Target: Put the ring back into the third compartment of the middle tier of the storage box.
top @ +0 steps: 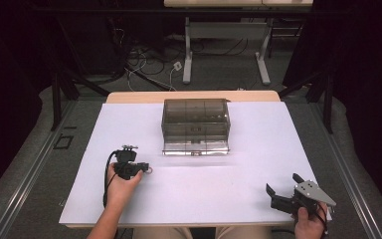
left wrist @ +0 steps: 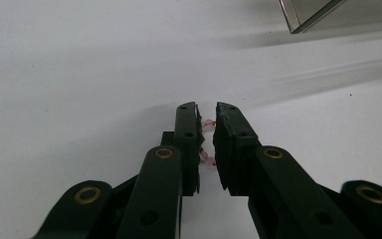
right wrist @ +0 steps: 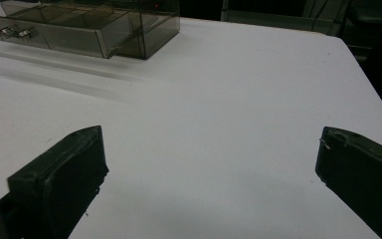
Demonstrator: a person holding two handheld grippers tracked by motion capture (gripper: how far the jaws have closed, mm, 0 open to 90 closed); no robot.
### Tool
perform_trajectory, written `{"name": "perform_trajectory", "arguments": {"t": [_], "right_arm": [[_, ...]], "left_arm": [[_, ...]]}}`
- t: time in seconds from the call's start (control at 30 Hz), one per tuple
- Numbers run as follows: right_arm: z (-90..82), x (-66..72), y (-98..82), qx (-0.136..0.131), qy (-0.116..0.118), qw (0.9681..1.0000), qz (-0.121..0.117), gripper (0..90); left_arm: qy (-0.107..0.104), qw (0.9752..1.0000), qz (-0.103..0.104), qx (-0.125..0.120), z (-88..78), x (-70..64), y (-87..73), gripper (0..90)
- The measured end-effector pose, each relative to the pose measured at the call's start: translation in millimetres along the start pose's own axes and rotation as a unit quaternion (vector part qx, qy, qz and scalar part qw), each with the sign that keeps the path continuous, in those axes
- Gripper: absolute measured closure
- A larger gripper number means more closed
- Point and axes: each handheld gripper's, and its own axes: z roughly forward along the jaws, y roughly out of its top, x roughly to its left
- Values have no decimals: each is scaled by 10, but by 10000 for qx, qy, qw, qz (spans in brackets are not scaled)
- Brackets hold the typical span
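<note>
While the left gripper (left wrist: 207, 117) lay low on the white table (top: 229, 189), its jaws stood nearly together, pinching a small pinkish beaded thing (left wrist: 208, 124) whose beads peeked out of the narrow gap between the pads; what it was exactly could not be told. Ahead of those jaws and off to their right sat the smoky clear drawer box (top: 195, 127), its lower drawer (top: 195, 148) pulled out toward the person. To carry the beaded thing well, the grip probably needed to stay firm and level, since so slight a piece could slip. Farther right, the right gripper (top: 283, 187) rested with jaws spread wide, nothing between them, the box far ahead to their left.
</note>
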Motion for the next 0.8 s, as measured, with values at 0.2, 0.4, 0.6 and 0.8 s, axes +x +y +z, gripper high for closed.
{"name": "perform_trajectory", "arguments": {"t": [0.2,0.4,0.6,0.8], "right_arm": [[3,-1,-2,-9,3,10000,-2,0],[3,2,-2,-5,9,10000,9,0],[4,0,-3,-4,2,10000,8,0],[4,0,-4,29,13,10000,-38,0]], "left_arm": [[-3,10000,6,61,15,13,1,801],[51,10000,-30,18,27,14,-1,807],[60,10000,-44,39,44,24,-11,824],[30,9999,-49,110,44,24,-5,839]]}}
